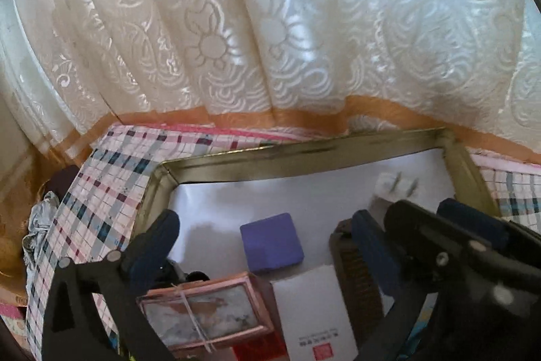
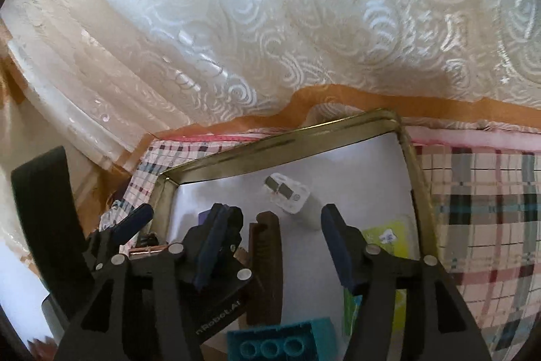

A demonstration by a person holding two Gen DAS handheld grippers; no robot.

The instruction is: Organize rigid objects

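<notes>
"Purple block (image 1: 272, 242) first. Where is it?"

"It sits on the white floor of the tray (image 1: 304, 154), near the tray's middle. My left gripper (image 1: 265, 220) is wide open. One finger is on each side of the block, and no pad touches it."

"And your other hand?"

"My right gripper (image 2: 272, 215) is about half open. A brown comb (image 2: 267, 266) lies flat in the tray between its fingers, with a gap on both sides, so I hold nothing."

"What else is in the tray?"

"A white plug (image 2: 287, 195) is by the tray's far corner. A pink picture frame (image 1: 206, 310), a white card (image 1: 314, 310), a teal brick (image 2: 280, 340) and a yellow packet (image 2: 389, 235) are at the tray's near end."

"And outside the tray?"

"A checked cloth (image 1: 111, 178) lies under the tray. A white lace curtain (image 1: 270, 22) hangs behind the tray."
</notes>
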